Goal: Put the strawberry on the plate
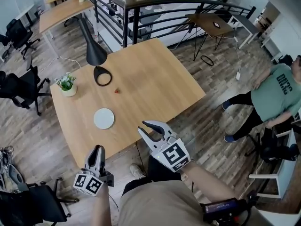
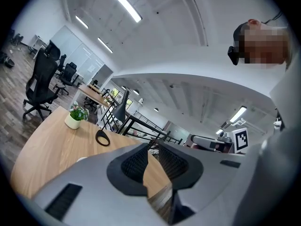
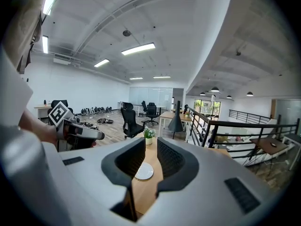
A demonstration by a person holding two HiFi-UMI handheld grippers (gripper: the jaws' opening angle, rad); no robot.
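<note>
A small red strawberry (image 1: 116, 91) lies on the wooden table (image 1: 155, 79), near its middle. A round white plate (image 1: 104, 118) sits nearer the front edge, left of the strawberry, and shows between the jaws in the right gripper view (image 3: 144, 172). Both grippers hang off the table's near side, short of the edge. My left gripper (image 1: 97, 150) (image 2: 150, 149) is at the lower left and my right gripper (image 1: 151, 128) (image 3: 150, 147) is just past the front edge. Each has its jaws a little apart with nothing between them.
A black lamp (image 1: 95, 53) with a ring base (image 1: 102, 76) and a small potted plant (image 1: 67, 84) stand on the table's left part. A dark railing (image 1: 155, 13) runs behind. A person in a green shirt (image 1: 277, 95) is at the right. Office chairs (image 1: 21, 86) are left.
</note>
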